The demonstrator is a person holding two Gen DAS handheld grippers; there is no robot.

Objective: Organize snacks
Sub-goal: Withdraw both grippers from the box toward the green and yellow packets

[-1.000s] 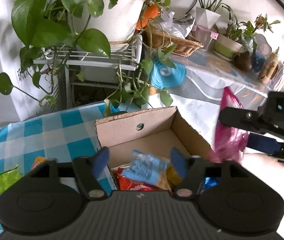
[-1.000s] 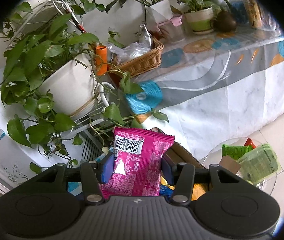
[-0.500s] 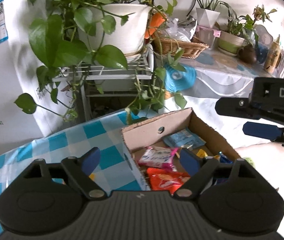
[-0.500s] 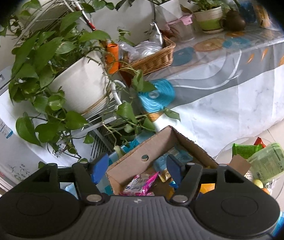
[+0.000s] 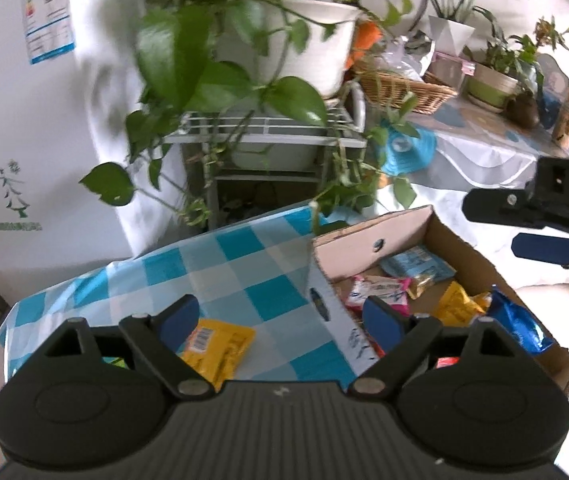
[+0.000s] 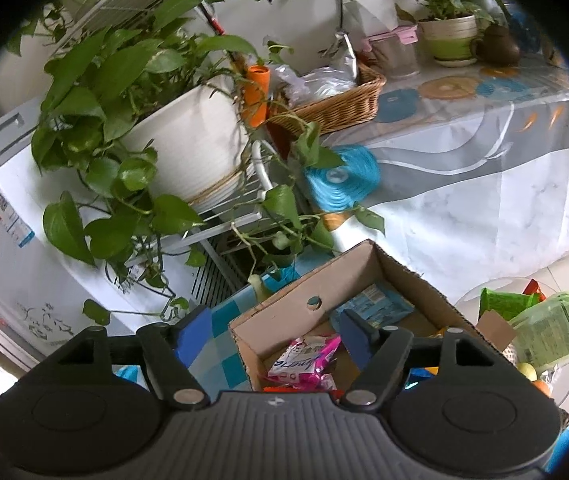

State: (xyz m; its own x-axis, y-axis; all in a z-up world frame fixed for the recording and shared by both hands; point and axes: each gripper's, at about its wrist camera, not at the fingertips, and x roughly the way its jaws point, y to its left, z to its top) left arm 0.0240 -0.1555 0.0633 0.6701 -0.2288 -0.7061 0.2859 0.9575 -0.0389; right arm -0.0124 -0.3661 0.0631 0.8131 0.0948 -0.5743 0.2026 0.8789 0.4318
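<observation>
Cardboard is where the snacks now sit: our cardboard box (image 5: 424, 236) on the blue checked tablecloth (image 5: 220, 268) holds several packets. A second ago our right gripper (image 6: 272, 330) was clamped on a pink snack bag (image 6: 308, 356), and our left gripper (image 5: 280, 316) hung over the box with a light blue packet (image 5: 416, 266) between its pads. Both packets now lie loose in the box, so we judge 2 more snacks stowed.

Our right gripper's jaws are opening with nothing between them; the pink bag lies below, clear of the pads, and the fingers straddle the box's near wall. Our left gripper's jaws are also opening, already wide, empty and touching nothing. It has swung away from the box toward the cloth, where a yellow packet (image 5: 220, 346) lies just beyond its left pad, still outside the box. We judge that one the next to collect. Something green shows under the left gripper's body, too hidden to name.
</observation>
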